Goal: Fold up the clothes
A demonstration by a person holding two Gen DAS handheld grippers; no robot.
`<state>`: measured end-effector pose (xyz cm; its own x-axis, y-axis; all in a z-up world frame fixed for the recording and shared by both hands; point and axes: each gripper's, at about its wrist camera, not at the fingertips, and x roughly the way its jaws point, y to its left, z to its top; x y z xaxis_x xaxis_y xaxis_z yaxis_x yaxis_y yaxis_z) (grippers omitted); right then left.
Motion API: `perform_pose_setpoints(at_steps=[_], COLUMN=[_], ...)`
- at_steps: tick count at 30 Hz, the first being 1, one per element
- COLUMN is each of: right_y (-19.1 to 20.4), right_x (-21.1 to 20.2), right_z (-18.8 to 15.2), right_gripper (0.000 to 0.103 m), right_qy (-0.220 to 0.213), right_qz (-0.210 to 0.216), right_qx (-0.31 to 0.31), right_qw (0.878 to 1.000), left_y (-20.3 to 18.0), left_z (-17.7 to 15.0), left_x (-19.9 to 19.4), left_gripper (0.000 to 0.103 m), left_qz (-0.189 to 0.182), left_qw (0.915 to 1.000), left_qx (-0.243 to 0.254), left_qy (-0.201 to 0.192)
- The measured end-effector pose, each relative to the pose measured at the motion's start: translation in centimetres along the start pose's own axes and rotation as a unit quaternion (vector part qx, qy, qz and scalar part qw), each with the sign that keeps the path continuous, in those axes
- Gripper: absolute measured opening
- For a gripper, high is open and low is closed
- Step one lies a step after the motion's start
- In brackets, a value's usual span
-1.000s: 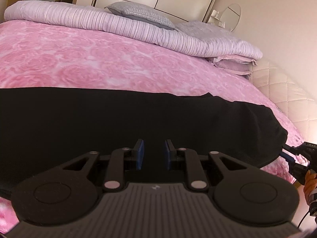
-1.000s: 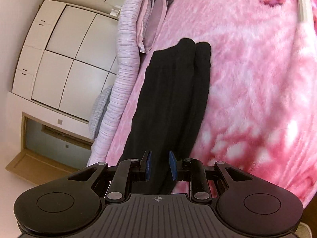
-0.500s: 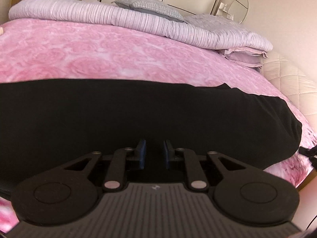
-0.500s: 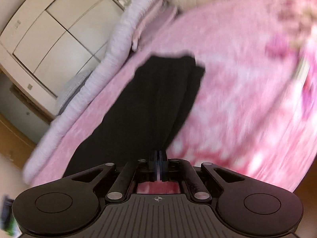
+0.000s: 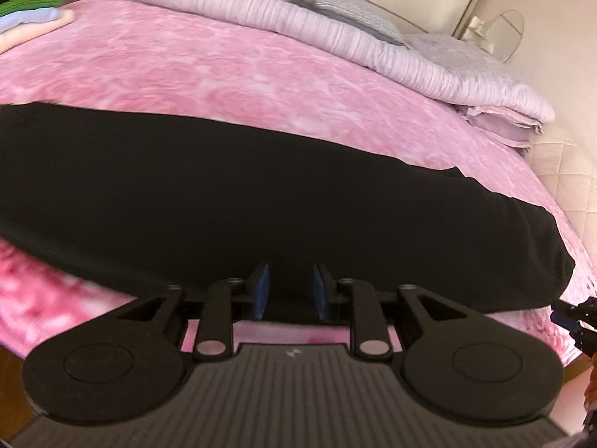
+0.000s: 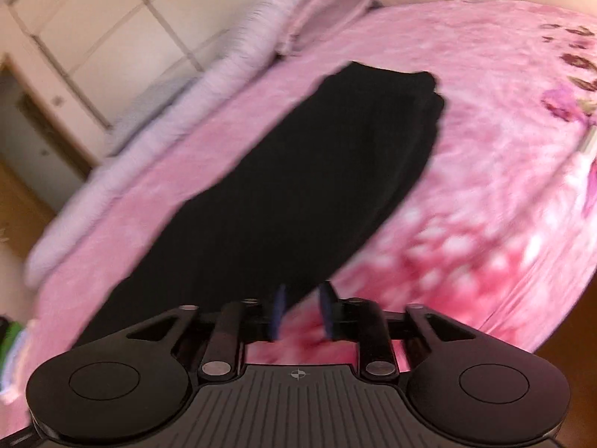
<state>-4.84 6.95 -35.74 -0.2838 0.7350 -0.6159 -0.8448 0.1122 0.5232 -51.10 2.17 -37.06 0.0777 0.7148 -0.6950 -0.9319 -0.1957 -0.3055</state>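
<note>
A long black garment (image 5: pixel 261 194) lies flat across the pink blanket (image 5: pixel 224 71), folded into a narrow strip. My left gripper (image 5: pixel 288 292) stands open at the strip's near long edge, with black cloth showing past its blue pads (image 5: pixel 261 291) and nothing pinched. In the right wrist view the same black garment (image 6: pixel 317 171) runs away from me towards the pillows. My right gripper (image 6: pixel 302 311) is open just off its near end, over the pink blanket (image 6: pixel 485 156). The right gripper's tip (image 5: pixel 574 317) shows at the far right of the left wrist view, beside the garment's end.
A rolled lilac duvet (image 5: pixel 298 26) and pillows (image 5: pixel 343 7) line the head of the bed. A stack of folded clothes (image 5: pixel 30 11) sits at the far left. White wardrobe doors (image 6: pixel 93 22) stand behind. The bed edge drops to wooden floor (image 6: pixel 574 328).
My right gripper shut half a second ago and now stands open again, swung lower and rightwards. My left gripper drew back to the garment's near edge, showing pink blanket under its fingers.
</note>
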Motion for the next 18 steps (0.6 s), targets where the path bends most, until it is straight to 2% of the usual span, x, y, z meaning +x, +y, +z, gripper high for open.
perform_pose_setpoints(at_steps=[3,8,13,18], right_y=[2.3,6.5,10.2,10.8], right_x=[-1.9,-3.9,-3.6,-4.3], right_z=[-2.3,-5.6,-6.2,-6.8], right_gripper=[0.041,0.042,0.042,0.042], right_qy=[0.012,0.027,0.018,0.011], right_qz=[0.005,-0.004,-0.023,-0.02], right_qx=[-0.031,-0.106,-0.182,-0.205], right_qw=[0.999,0.994,0.983,0.979], left_y=[-0.7,-1.8,-2.4,-3.2], left_z=[-0.4,-1.4,-2.1,-2.2], left_x=[-2.0,-5.1,-7.1,-8.2], left_gripper=[0.025,0.026,0.027,0.027], left_qz=[0.007,0.01,0.018,0.02], left_qw=[0.9999,0.9995,0.9989,0.9983], left_qx=[0.009,0.03,0.043,0.054], left_qy=[0.007,0.008,-0.002,-0.008])
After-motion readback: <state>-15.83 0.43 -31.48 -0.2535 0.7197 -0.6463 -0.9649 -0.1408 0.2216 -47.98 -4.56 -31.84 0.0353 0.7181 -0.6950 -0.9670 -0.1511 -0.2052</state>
